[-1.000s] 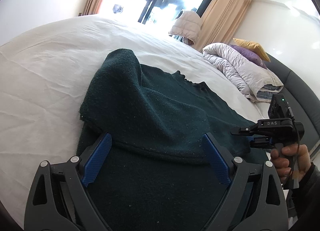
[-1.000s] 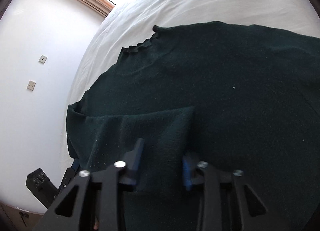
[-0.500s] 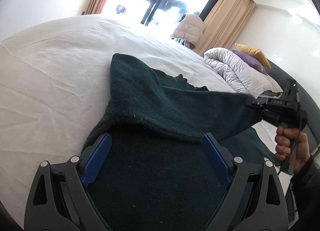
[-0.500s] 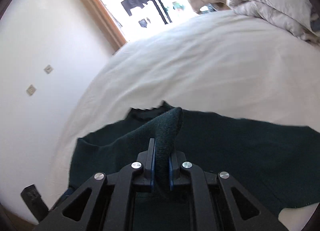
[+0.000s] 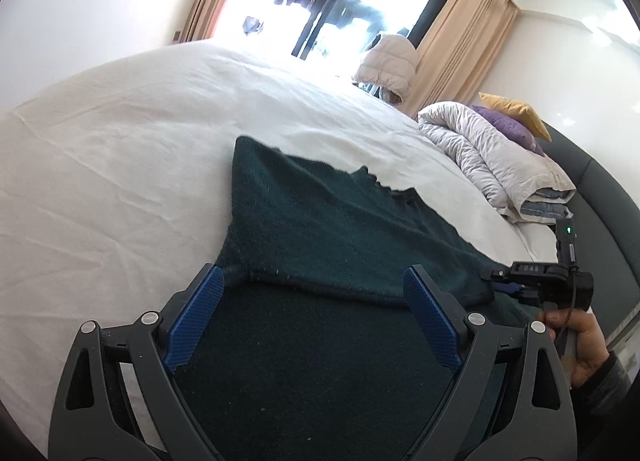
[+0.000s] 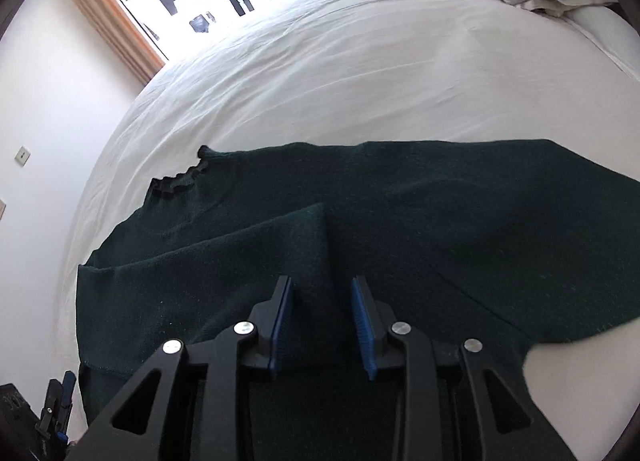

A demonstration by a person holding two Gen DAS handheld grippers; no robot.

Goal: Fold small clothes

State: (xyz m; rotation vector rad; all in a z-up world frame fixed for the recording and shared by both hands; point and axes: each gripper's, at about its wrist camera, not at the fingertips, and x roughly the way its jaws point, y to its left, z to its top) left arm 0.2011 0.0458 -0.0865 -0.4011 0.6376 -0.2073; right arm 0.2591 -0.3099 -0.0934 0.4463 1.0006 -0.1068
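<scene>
Released, sweater sleeve point(image 6: 280, 245) apparently lies between right tool point(image 6: 322, 315) fingers.

A home bedroom: a wide bed point(image 5: 120, 165) in white sheets, a rolled duvet point(image 5: 492, 165) and pillows point(image 5: 516, 111), tan curtains point(image 5: 460, 37) beside a bright balcony door point(image 5: 340, 1)

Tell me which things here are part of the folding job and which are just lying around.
Job: dark green sweater, left gripper, right gripper, white bed sheet.
Lying about: grey duvet, purple pillow, yellow pillow, beige jacket.
</scene>
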